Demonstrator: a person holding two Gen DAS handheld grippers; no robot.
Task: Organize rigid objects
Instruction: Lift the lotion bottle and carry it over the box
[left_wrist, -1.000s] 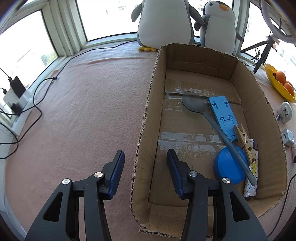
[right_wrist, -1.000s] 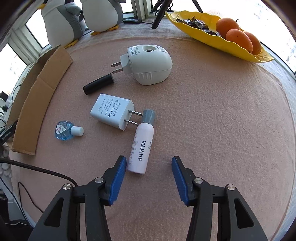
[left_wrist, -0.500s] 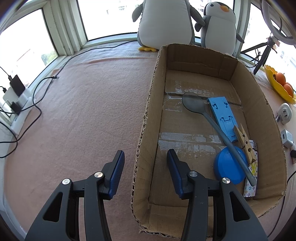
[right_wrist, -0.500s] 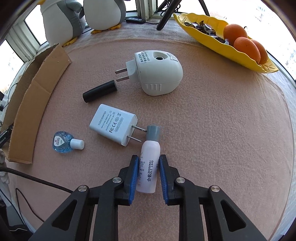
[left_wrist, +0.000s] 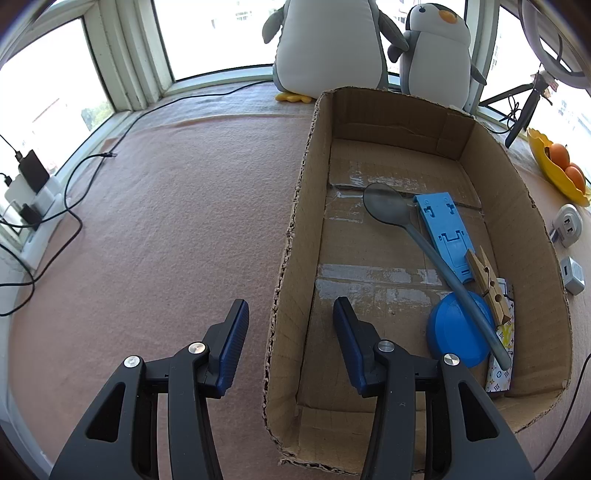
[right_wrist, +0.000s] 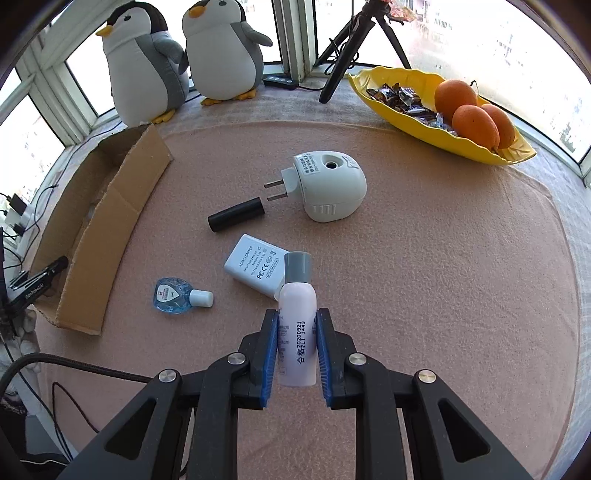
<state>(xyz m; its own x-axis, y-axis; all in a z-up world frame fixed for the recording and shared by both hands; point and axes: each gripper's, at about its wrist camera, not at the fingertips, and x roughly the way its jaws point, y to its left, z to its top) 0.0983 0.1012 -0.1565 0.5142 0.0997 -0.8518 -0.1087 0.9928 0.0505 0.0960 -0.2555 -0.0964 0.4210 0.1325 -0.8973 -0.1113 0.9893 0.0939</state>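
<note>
Left jaws are spread, nothing pinched; the left gripper (left_wrist: 290, 306) is parked astride the near left wall of the cardboard box (left_wrist: 546, 258). A spoon (left_wrist: 384, 201), a blue stand (left_wrist: 445, 229) and a clothespin (left_wrist: 487, 288) are already lodged inside. Right jaws are clamped on the white bottle (right_wrist: 297, 302) at mid-body by the right gripper (right_wrist: 297, 314). The bottle's long axis is run along the fingers, grey cap pointed away. The box is seen left of the bottle, so a leftward carry is probably needed.
</note>
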